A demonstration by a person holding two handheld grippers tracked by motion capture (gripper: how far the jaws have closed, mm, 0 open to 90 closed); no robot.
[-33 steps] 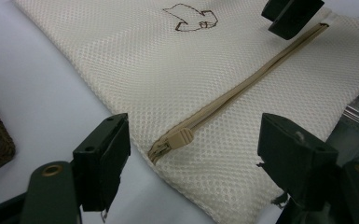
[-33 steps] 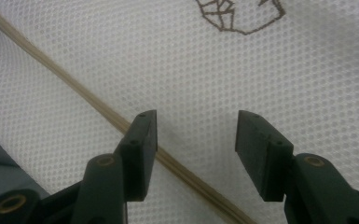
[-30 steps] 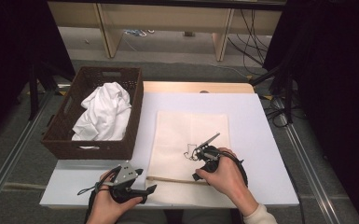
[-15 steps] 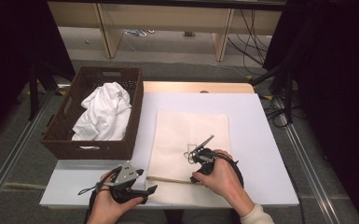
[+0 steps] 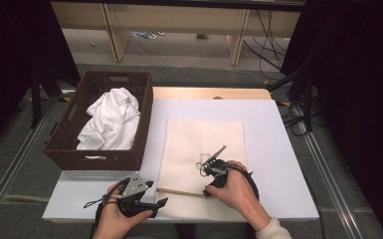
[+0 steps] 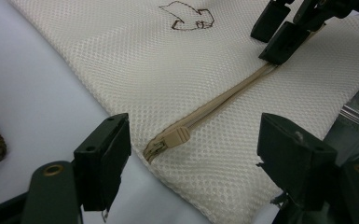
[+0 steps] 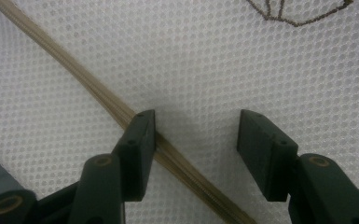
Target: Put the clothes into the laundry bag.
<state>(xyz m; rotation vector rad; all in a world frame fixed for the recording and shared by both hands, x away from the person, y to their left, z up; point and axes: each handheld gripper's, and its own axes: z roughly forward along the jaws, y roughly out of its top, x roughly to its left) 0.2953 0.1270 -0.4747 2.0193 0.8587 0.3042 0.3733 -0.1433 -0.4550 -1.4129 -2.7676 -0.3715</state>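
Dark brown woven basket point(image 5: 99, 157) left of cream mesh laundry bag point(image 5: 199, 144), crumpled white cloth point(image 5: 110, 122) inside. Bag flat on white table point(image 5: 273, 149), roughly centred, brown stitched outline point(image 6: 188, 16) on upper face, tan zipper point(image 6: 214, 105) near front edge. Left gripper point(image 5: 151, 196) at bag's front left corner, jaws wide apart, holding nothing, aimed at tan zipper pull point(image 6: 173, 138); pull between jaws in left gripper view, not touched. Person's left hand point(image 5: 110, 219) wrapped around gripper body. Right gripper point(image 7: 196, 133) over bag further right along zipper, jaws spread wide, tips pressed down on mesh; one jaw touching zipper line, other on bare mesh beside it, nothing clamped. Person's right hand point(image 5: 236, 194) on bag's front right part, pale sleeve cuff point(image 5: 273, 230) at table's front edge.
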